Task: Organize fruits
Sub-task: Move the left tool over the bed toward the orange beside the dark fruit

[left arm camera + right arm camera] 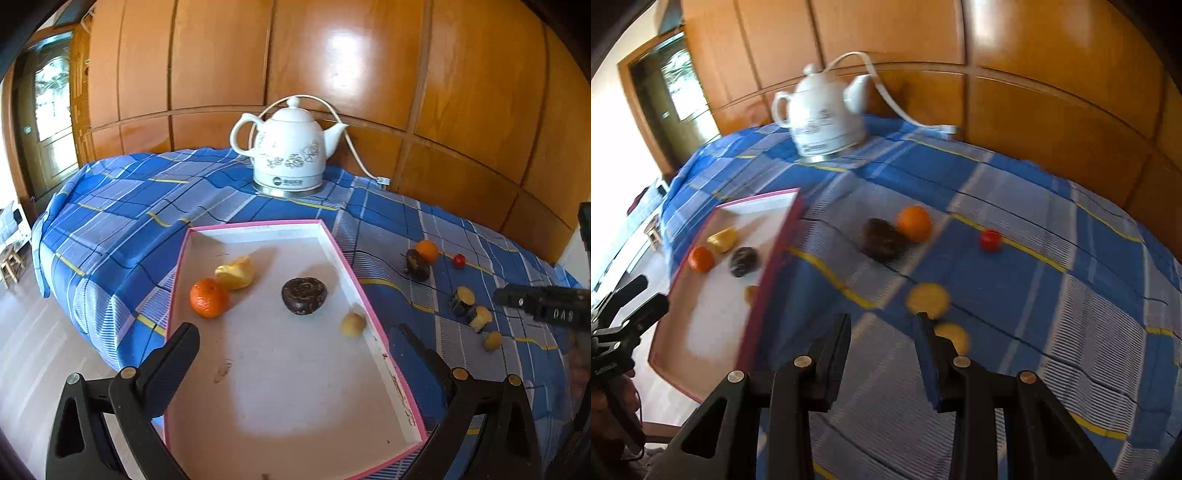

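Left gripper: your left gripper (295, 354) hangs over the near half of the tray, its fingers (173, 365) spread wide with nothing between them.
Right gripper: your right gripper (882, 332) hovers over the bare cloth just right of the tray; its jaws stand a narrow gap apart and pinch nothing. This view is blurred.
Tray: the pink-rimmed white tray (343, 258) lies on the left part of the blue plaid tablecloth (122, 206), its near end hanging past the near edge of the table.
Fruit in the tray: you have an orange (208, 298) near the tray's left rim, touching a yellow fruit (236, 272) just behind it; a dark brown fruit (304, 295) sits near the middle; a small tan fruit (353, 325) rests against the right rim.
Fruit on the cloth: right of the tray, a second orange (914, 223) touches another dark brown fruit (881, 238); a small red fruit (990, 240) lies apart, to their right.
Nearer pieces: two yellow cut pieces (928, 300) and (955, 338) lie close by your right gripper's right fingertip; whether it touches either, you cannot tell. One more small tan fruit (493, 340) lies just beyond them.
Far edge: a white kettle (288, 147) stands near the far edge, its cord (354, 151) trailing right along the wooden panelling (369, 55).
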A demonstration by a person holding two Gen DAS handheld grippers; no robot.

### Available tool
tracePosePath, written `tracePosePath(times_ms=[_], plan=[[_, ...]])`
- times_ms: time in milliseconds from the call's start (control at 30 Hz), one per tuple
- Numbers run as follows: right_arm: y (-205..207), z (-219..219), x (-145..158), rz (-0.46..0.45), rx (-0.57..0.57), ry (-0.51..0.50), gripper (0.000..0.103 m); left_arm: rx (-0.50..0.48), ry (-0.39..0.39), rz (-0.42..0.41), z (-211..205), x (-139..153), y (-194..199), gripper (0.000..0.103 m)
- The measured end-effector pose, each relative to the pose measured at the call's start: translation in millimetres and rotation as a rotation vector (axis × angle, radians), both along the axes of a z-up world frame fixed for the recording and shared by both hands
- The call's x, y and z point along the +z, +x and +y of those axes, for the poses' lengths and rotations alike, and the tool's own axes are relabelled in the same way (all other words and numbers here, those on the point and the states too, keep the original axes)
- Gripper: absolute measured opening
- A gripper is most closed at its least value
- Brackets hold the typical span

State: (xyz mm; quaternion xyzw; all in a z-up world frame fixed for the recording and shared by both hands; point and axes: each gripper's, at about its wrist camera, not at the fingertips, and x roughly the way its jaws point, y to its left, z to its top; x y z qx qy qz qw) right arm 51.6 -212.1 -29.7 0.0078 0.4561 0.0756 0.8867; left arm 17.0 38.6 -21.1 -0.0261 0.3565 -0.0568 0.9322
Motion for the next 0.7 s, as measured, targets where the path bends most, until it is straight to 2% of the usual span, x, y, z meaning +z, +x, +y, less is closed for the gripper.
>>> tracePosePath(times_ms=[300,500,700], plan=[[-2.1,-53.4,8.7,-0.011,-0.079,-0.071,0.035,-0.086,0.015,-0.042,-21.5,7.8,-0.6,0.103],[1.0,-91.9,12.9,-0.016,-0.131,-0.114,0.035,-0.155,-0.002,-0.04,-36.2,13.1,7.8,0.103],[6.7,-135.7,1.5,-0.006,-0.226,-0.088,0.035,-0.205,0.045,-0.006,-61.7,15.5,21.7,0.103]])
